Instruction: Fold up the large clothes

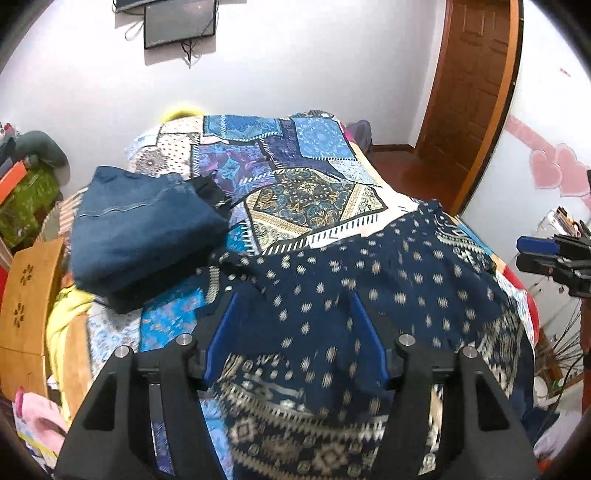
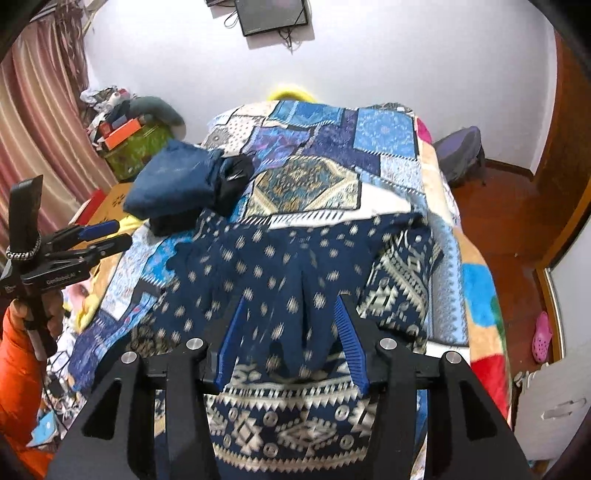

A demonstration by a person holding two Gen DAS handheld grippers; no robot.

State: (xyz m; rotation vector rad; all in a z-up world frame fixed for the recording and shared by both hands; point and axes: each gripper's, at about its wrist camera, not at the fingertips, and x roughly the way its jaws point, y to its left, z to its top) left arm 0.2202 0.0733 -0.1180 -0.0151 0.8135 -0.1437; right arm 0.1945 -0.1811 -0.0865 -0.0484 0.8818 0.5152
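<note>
Navy patterned garment (image 1: 369, 280) lies spread on the patchwork bedspread (image 1: 306, 192), beside folded jeans (image 1: 140, 229); your left gripper (image 1: 295, 306) and right gripper (image 2: 291, 310) stand parted, pinching nothing. That fold looks laid; next, regrip two edge points for another fold

A wall-hung monitor (image 2: 272, 13), a wooden door (image 1: 476, 88), striped curtains (image 2: 33, 122) and a pink clog (image 2: 542, 336).
</note>
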